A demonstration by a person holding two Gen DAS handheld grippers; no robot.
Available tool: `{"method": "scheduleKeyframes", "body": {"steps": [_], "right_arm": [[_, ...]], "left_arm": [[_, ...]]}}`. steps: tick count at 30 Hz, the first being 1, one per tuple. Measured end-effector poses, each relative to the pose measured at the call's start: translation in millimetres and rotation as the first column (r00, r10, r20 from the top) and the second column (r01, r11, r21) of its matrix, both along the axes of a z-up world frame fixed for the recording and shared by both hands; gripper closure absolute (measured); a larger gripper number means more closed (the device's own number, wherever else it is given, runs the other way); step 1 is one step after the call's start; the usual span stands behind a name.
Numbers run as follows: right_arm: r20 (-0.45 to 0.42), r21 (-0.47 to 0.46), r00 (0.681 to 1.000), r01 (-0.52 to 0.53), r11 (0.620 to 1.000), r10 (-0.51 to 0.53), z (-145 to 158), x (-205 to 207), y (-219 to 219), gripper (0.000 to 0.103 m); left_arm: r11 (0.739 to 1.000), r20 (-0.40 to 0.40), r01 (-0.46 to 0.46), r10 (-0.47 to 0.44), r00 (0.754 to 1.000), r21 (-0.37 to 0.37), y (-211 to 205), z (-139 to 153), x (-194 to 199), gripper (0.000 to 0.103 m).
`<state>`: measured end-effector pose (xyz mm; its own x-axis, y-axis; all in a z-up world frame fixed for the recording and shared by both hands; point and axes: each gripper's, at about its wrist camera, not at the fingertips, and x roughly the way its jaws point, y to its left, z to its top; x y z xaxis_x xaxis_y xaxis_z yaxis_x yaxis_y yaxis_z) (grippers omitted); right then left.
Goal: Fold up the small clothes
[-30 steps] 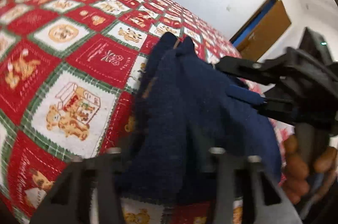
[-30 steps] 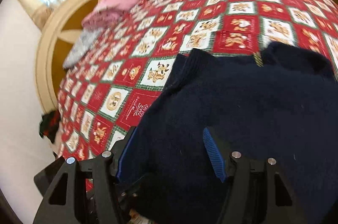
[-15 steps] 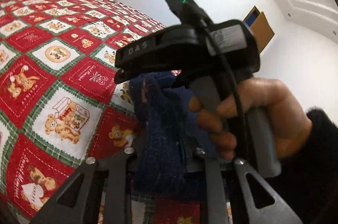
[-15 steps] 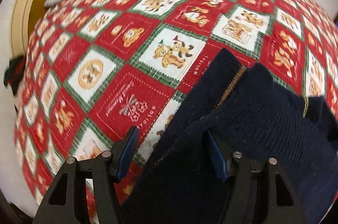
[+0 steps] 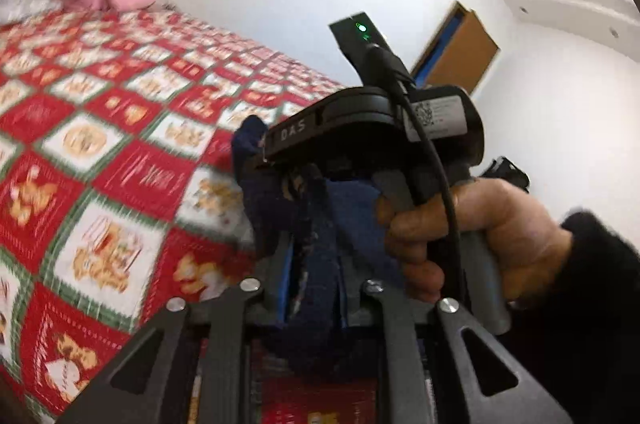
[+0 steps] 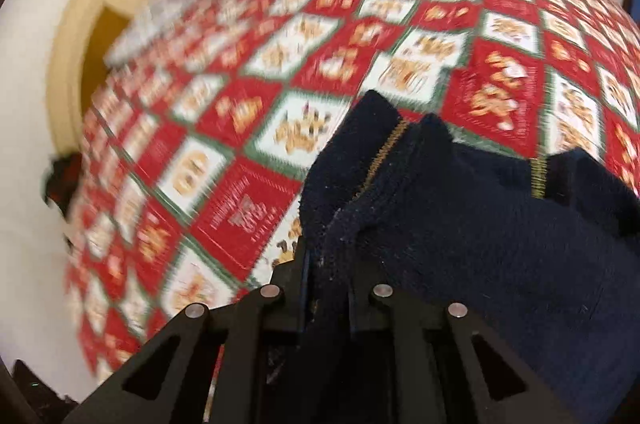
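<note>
Pinching the navy garment (image 6: 500, 244) between both closing claws.

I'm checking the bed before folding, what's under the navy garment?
The red and white quilt shows all around the navy garment and runs beneath it. Anything else lying under the cloth is hidden. Both grippers pinch its edge.

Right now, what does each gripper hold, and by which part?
Both are closing on the navy garment: the right gripper on its stitched edge, the left gripper on a bunched fold.
</note>
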<state>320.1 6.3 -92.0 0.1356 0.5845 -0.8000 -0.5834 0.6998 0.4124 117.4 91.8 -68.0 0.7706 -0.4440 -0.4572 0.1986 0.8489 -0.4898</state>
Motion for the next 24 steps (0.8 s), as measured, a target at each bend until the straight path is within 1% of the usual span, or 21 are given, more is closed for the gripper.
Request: {"method": "scheduleKeyframes", "body": {"steps": [2,4,7,9,10,13,14,16,17,19,21,22,23,24], "right_arm": [[0.005,0.064,0.999,0.043,0.997,-0.044,17.8,2.9,-32.6,0.09],[-0.007,0.112,0.997,0.079,0.991,-0.079,29.3,6.9,-61.7,0.091],[-0.012,0.17,0.99,0.141,0.975,-0.141,45.9,8.5,-121.3,0.091],[-0.019,0.215,0.983,0.182,0.96,-0.182,55.0,9.0,-164.2,0.091],[-0.01,0.222,0.979,0.199,0.955,-0.202,58.9,9.2,-183.9,0.091],[0.032,0.238,0.968,0.235,0.942,-0.25,65.4,5.2,-242.1,0.091],[0.057,0.226,0.962,0.247,0.942,-0.266,63.4,2.4,-262.0,0.091],[0.084,0.191,0.953,0.271,0.943,-0.291,52.3,0.8,-290.0,0.091],[0.074,0.18,0.947,0.296,0.938,-0.313,41.5,1.0,-306.5,0.091],[0.055,0.152,0.934,0.341,0.928,-0.353,19.3,2.4,-326.6,0.091],[0.057,0.116,0.927,0.362,0.925,-0.37,-3.0,2.4,-337.6,0.091],[0.055,0.099,0.925,0.37,0.924,-0.377,-14.7,1.9,-342.6,0.091],[0.047,0.087,0.923,0.377,0.922,-0.382,-23.4,1.3,-348.5,0.091],[0.032,0.077,0.921,0.385,0.92,-0.388,-34.0,0.9,-352.8,0.091]], "left_arm": [[0.999,0.033,0.048,-0.049,0.998,0.02,-13.7,11.2,-4.2,0.085],[0.996,0.052,0.083,-0.085,0.995,0.03,-25.4,18.6,-4.9,0.085],[0.987,0.075,0.157,-0.158,0.985,0.027,-49.4,32.5,-4.5,0.085],[0.975,0.097,0.219,-0.22,0.971,0.027,-70.7,44.0,-4.5,0.085],[0.968,0.107,0.247,-0.249,0.963,0.032,-81.0,48.9,-4.9,0.085],[0.937,0.13,0.345,-0.349,0.928,0.053,-120.1,61.2,-7.1,0.085],[0.921,0.136,0.383,-0.389,0.911,0.067,-138.0,64.1,-9.5,0.085],[0.898,0.144,0.431,-0.44,0.887,0.085,-158.8,65.2,-13.3,0.085],[0.881,0.148,0.464,-0.474,0.868,0.095,-174.8,64.1,-16.7,0.085],[0.86,0.148,0.498,-0.511,0.847,0.113,-192.6,59.0,-20.4,0.085],[0.82,0.126,0.56,-0.571,0.811,0.116,-212.5,48.6,-21.9,0.085],[0.806,0.112,0.58,-0.591,0.799,0.12,-219.9,44.3,-23.2,0.085],[0.784,0.096,0.604,-0.618,0.78,0.139,-230.0,37.7,-26.9,0.085],[0.768,0.081,0.62,-0.636,0.767,0.162,-233.9,32.1,-29.7,0.085]]}}
